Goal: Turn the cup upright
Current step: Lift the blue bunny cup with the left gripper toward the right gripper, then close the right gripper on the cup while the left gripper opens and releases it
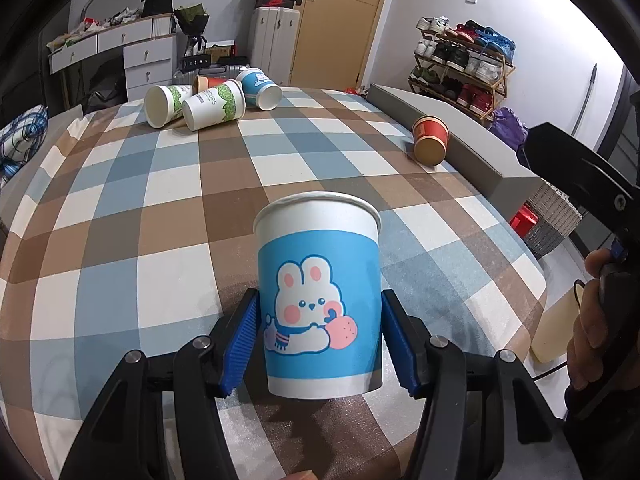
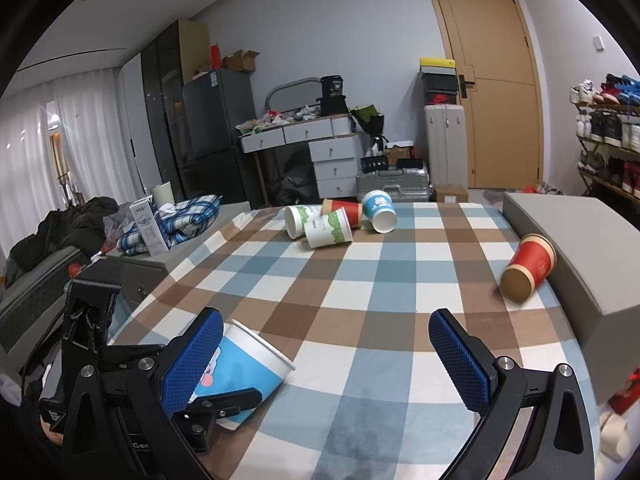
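A blue and white paper cup with a rabbit picture stands upright on the checked cloth, between the blue pads of my left gripper. The left pad touches or nearly touches the cup; the right pad stands a small gap off its side. The same cup shows in the right wrist view, with the left gripper's black frame beside it. My right gripper is wide open and empty above the cloth.
Several tipped cups lie at the far end of the table. A red and brown cup lies against a grey box on the right. Clothes and a carton lie at the left edge.
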`<state>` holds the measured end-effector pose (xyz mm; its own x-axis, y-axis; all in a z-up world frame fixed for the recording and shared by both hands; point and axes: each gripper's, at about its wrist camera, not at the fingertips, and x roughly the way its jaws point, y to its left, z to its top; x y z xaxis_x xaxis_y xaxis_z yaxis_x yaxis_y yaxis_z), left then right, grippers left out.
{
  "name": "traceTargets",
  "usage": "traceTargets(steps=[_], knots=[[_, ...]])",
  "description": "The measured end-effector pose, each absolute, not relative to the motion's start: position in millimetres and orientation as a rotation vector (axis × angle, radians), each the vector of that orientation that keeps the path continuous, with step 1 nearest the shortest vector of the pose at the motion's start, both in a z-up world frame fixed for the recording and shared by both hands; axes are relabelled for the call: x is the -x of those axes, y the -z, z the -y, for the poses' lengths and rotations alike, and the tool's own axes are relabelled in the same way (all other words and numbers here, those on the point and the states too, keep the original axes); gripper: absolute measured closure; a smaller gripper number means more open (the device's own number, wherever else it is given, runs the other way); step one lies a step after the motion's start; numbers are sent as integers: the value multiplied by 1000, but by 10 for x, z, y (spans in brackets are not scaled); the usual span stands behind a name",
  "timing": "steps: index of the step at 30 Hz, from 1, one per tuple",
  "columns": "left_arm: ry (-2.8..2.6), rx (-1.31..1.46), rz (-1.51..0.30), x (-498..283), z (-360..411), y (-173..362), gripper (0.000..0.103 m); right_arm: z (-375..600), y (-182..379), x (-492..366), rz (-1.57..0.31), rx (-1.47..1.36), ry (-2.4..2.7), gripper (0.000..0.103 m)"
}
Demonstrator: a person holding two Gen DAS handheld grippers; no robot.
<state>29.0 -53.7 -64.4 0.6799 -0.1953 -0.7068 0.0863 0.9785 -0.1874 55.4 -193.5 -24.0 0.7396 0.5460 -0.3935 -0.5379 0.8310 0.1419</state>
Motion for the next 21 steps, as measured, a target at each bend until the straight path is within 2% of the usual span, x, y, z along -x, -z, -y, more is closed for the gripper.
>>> traceTargets(steps=[11, 12, 14, 21], knots=[[193, 158, -807, -289, 542, 614, 46, 1930, 236, -548, -437, -18, -594, 0], [190, 148, -809, -288, 553, 608, 42, 1932, 237, -550, -437, -19, -595, 0], [183, 137, -792, -270, 557, 581, 9, 1927, 235, -547, -436, -19, -595, 0], [182, 143, -737, -240, 447, 445, 6, 1961, 218, -554, -427, -30, -589, 0]])
